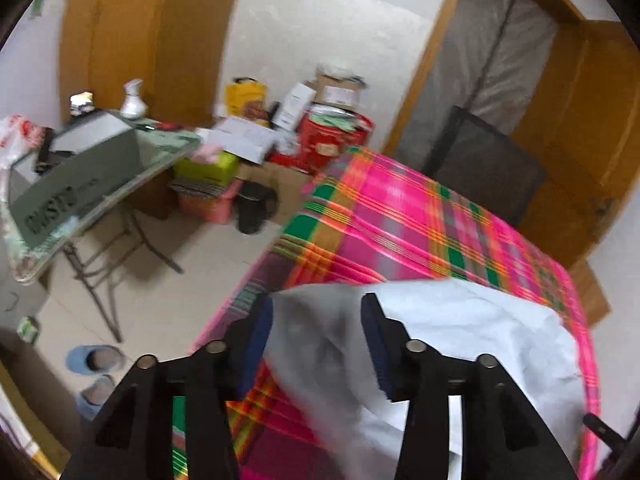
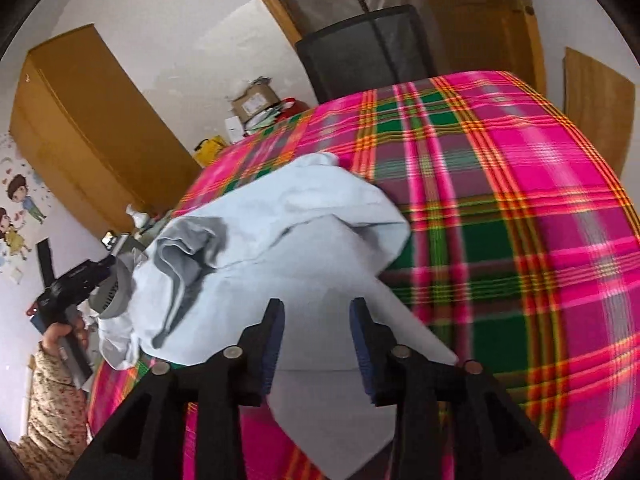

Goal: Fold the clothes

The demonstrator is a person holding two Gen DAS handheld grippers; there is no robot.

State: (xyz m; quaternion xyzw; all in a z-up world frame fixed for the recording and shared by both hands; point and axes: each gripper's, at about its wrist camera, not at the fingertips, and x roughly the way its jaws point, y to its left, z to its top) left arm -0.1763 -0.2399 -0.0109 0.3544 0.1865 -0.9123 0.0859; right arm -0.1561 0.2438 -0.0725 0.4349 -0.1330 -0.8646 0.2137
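A pale blue garment (image 1: 460, 332) lies crumpled on a surface covered with a pink, green and orange plaid cloth (image 1: 400, 216). My left gripper (image 1: 318, 336) is open at the garment's left edge, with fabric lying between its dark blue pads (image 1: 260, 340). In the right wrist view the garment (image 2: 280, 220) is bunched up on the left and spreads flat toward me. My right gripper (image 2: 318, 340) is open over that flat near part. A hand (image 2: 60, 332) holds the left gripper's body (image 2: 76, 284) at the far left. Its fingertips are hidden behind the bunched fabric.
A folding table (image 1: 120, 200) carries a grey box (image 1: 76, 176) on the left. Boxes and bags (image 1: 320, 120) are piled against the far wall. A black chair (image 2: 368, 52) stands behind the plaid surface. Slippers (image 1: 92, 360) lie on the floor. A wooden wardrobe (image 2: 92, 128) stands left.
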